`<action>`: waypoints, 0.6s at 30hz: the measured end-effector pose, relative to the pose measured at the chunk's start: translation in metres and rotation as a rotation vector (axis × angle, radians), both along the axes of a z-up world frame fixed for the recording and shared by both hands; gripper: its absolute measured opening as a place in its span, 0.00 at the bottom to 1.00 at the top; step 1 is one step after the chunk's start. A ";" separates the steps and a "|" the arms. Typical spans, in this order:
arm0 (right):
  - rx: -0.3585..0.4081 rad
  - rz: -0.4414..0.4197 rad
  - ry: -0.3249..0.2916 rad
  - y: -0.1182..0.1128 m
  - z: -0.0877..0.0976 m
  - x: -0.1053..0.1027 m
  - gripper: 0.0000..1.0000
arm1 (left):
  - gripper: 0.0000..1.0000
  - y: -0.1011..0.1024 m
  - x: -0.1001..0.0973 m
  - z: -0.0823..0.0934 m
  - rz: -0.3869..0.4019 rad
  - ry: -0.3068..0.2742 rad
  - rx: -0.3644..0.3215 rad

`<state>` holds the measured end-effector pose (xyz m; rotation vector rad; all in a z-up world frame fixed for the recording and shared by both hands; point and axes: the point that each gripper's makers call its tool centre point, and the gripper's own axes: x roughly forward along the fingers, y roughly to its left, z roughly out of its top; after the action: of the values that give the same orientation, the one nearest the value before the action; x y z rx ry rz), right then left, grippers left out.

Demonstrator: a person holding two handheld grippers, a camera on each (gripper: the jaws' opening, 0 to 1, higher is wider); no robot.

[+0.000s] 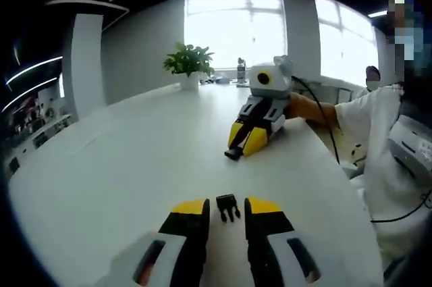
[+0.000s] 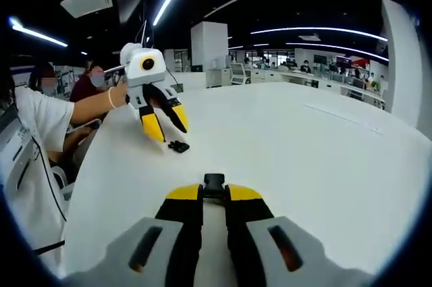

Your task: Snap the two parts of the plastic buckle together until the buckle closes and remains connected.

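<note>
Left gripper view: left gripper (image 1: 226, 207) fingers wide, pronged buckle part (image 1: 228, 206) on desk (image 1: 135, 159) between them. Right gripper (image 2: 214, 192) fingers clamp socket part (image 2: 214, 182).

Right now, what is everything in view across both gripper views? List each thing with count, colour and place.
buckle part with prongs: one, black, on the table ahead of the open left gripper
other buckle part: one, black, clamped in the right gripper
table: one, white, large
potted plant: one, green in white pot, far table edge
bottle: one, by the window
seated people: background, masked
person's arm: white sleeve, holding the left gripper
</note>
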<state>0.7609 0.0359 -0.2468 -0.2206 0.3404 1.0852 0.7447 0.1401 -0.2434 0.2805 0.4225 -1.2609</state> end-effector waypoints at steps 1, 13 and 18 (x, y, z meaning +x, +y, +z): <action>0.001 0.001 -0.001 0.000 0.000 -0.001 0.12 | 0.20 0.000 0.000 0.000 -0.005 -0.004 -0.002; 0.007 0.007 -0.002 0.002 0.000 -0.006 0.12 | 0.20 0.004 0.005 -0.003 -0.047 -0.004 -0.003; 0.009 0.004 -0.001 0.001 0.000 -0.006 0.12 | 0.20 0.005 0.004 -0.008 -0.049 -0.006 0.018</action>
<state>0.7554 0.0365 -0.2468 -0.2141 0.3340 1.0908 0.7489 0.1446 -0.2510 0.3115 0.4249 -1.3041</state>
